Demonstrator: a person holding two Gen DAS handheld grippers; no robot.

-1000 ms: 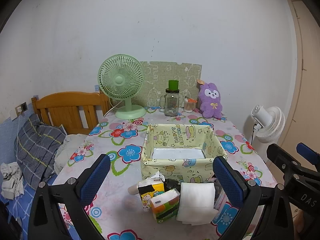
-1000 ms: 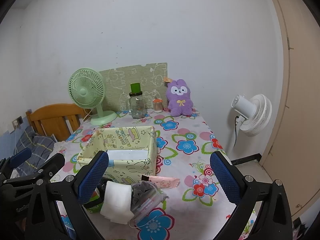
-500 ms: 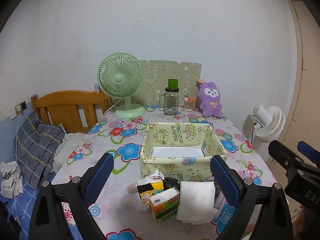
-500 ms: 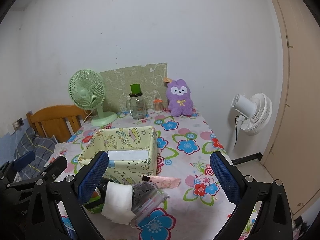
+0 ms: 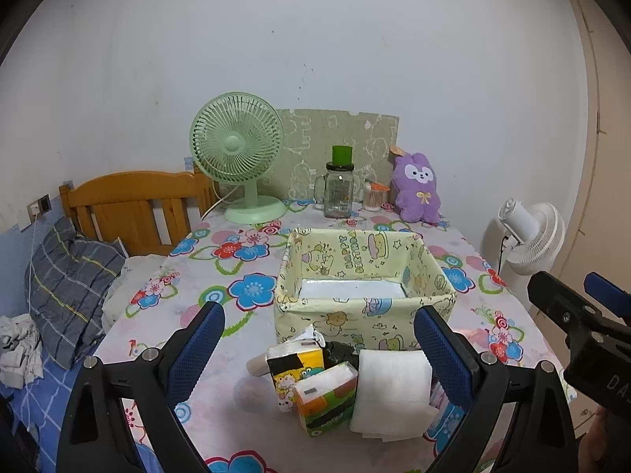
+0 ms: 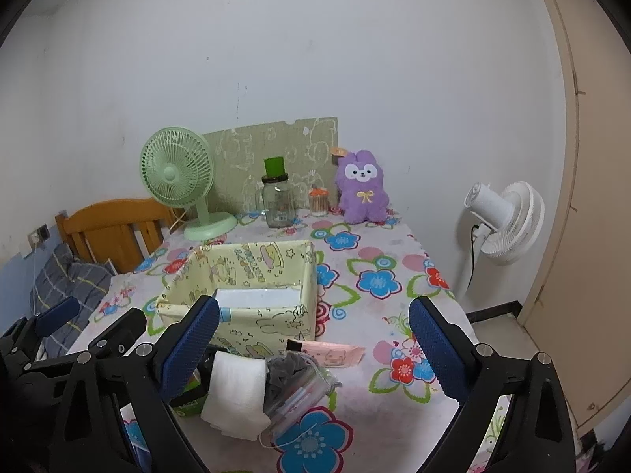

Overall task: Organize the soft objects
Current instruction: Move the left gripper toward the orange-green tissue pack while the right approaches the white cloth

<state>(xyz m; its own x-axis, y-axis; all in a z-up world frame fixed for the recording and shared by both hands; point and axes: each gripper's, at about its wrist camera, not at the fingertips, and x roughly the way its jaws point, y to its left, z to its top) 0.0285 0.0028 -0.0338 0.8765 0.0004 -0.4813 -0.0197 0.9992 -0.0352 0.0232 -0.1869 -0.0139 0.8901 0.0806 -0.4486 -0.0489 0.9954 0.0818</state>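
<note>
Showing tissue packs (image 5: 315,386) left-wrist only, pink pouch (image 6: 333,354) right-wrist only

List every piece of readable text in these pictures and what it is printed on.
"HAPPY BIRTHDAY": inner back wall of the yellow fabric box, running sideways.
"DA": white letters on the right gripper's black body, cut off at the left view's edge.
Green tissue pack: small print near its bottom edge, too blurred to read.
Yellow tissue pack: cartoon figures, no legible words.
Glass jar label: too small to read.
</note>
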